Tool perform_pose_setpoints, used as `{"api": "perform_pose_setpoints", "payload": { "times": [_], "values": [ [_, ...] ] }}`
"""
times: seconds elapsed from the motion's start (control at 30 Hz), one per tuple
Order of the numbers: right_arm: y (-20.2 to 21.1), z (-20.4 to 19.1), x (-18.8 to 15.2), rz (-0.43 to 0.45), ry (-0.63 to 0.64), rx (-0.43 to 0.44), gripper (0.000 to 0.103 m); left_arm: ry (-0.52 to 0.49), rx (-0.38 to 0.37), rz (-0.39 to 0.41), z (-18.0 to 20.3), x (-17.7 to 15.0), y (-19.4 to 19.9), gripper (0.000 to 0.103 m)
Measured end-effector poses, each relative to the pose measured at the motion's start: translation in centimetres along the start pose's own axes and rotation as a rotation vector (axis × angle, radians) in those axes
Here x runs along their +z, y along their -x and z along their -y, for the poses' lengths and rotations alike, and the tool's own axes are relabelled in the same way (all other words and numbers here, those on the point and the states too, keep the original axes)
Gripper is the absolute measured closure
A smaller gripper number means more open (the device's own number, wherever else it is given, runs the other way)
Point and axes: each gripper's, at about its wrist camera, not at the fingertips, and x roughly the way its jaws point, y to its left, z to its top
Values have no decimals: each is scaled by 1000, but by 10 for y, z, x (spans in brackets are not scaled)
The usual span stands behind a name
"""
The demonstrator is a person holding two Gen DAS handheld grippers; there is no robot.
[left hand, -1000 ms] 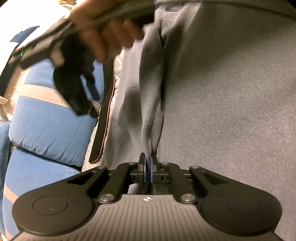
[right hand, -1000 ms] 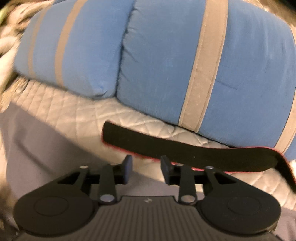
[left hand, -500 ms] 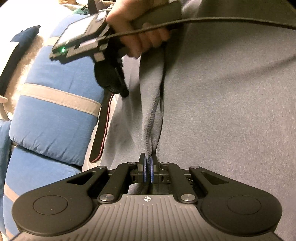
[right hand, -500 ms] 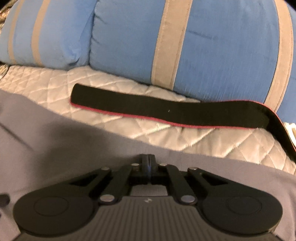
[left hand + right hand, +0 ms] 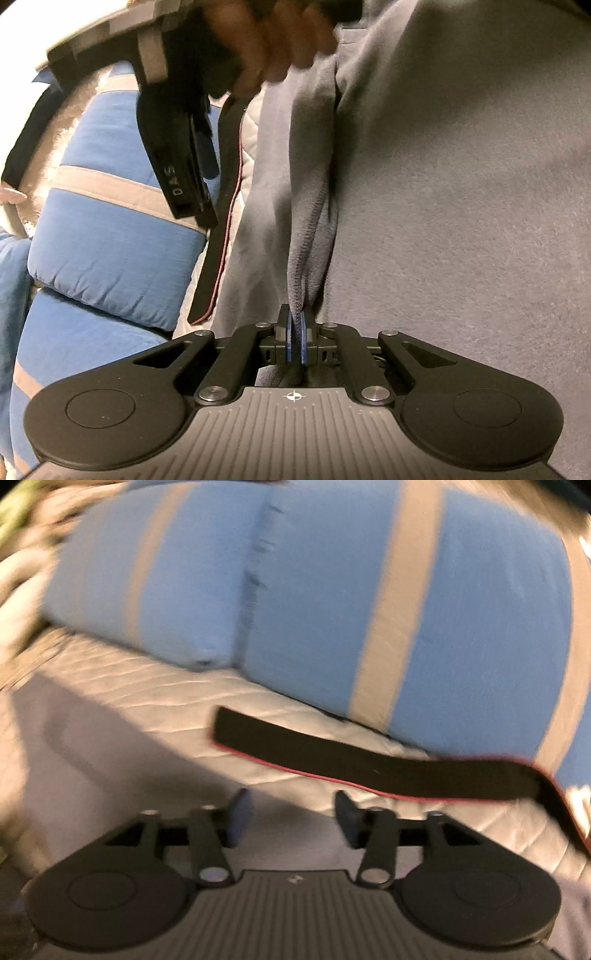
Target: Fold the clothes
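Observation:
A grey fleece garment (image 5: pixel 461 206) lies spread over the quilted surface and fills the right of the left wrist view. My left gripper (image 5: pixel 295 325) is shut on a bunched seam edge of it. My right gripper (image 5: pixel 291 812) is open and empty, above the garment's edge (image 5: pixel 92 760); the view is blurred. It also shows in the left wrist view (image 5: pixel 177 155), held by a hand above the garment's far edge.
A black strap with red edging (image 5: pixel 369 764) lies on the white quilted cover (image 5: pixel 155 690) beside the garment; it also shows in the left wrist view (image 5: pixel 218 229). Blue cushions with beige stripes (image 5: pixel 332 590) stand behind it.
My right gripper was shut half a second ago and is open now, and it has lifted away from the garment. My left gripper stays shut on the seam.

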Motion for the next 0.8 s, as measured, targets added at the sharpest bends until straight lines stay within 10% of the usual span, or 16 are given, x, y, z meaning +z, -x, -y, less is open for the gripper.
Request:
{"api": "perform_pose_setpoints", "payload": {
  "times": [0.33, 0.8],
  "values": [
    [55, -74, -37, 69, 320, -41, 13, 79, 76, -53, -18, -29, 13, 59],
    [99, -117, -59, 98, 368, -88, 0, 354, 163, -217, -94, -115, 83, 55]
  ]
}}
